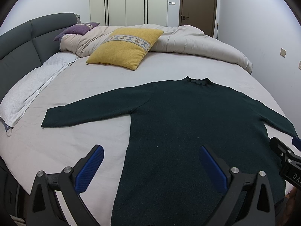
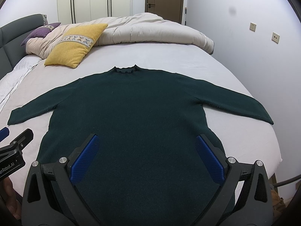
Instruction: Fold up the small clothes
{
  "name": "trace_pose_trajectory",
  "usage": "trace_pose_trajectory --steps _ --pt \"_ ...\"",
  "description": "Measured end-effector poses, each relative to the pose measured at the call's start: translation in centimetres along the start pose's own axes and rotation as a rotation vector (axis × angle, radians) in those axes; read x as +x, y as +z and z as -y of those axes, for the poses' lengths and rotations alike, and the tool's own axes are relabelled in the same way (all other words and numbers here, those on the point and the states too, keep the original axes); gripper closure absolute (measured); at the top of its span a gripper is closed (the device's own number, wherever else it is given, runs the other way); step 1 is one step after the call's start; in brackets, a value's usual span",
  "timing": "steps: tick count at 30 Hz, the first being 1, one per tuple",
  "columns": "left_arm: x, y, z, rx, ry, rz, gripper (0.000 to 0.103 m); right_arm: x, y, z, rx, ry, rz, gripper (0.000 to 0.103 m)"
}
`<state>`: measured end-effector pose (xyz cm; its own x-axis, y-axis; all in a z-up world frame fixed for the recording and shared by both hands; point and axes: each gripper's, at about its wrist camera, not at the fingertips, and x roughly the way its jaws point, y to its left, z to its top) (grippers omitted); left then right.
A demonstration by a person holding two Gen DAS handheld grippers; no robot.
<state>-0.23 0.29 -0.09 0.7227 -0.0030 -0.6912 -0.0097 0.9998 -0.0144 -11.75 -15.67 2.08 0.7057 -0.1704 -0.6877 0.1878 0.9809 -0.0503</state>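
Faintly, "enRobot.AI" reads on the left tongs' (image 1: 150,156) body in the right wrist view, "DA" on the right tongs (image 2: 146,145) in the left. Both hover low over the sweater's (image 2: 131,113) hem, blue pads spread apart, empty. That dark green sweater lies flat, sleeves outstretched, on the bed (image 2: 169,56), nearer than the yellow pillow (image 2: 75,43).
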Motion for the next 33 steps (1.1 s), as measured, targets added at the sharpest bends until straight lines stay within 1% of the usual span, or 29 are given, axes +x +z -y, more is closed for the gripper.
trace_pose_trajectory --steps 33 --pt "0.09 -0.11 -0.14 -0.001 -0.002 -0.005 0.000 0.26 -0.50 -0.39 -0.004 0.000 -0.011 0.000"
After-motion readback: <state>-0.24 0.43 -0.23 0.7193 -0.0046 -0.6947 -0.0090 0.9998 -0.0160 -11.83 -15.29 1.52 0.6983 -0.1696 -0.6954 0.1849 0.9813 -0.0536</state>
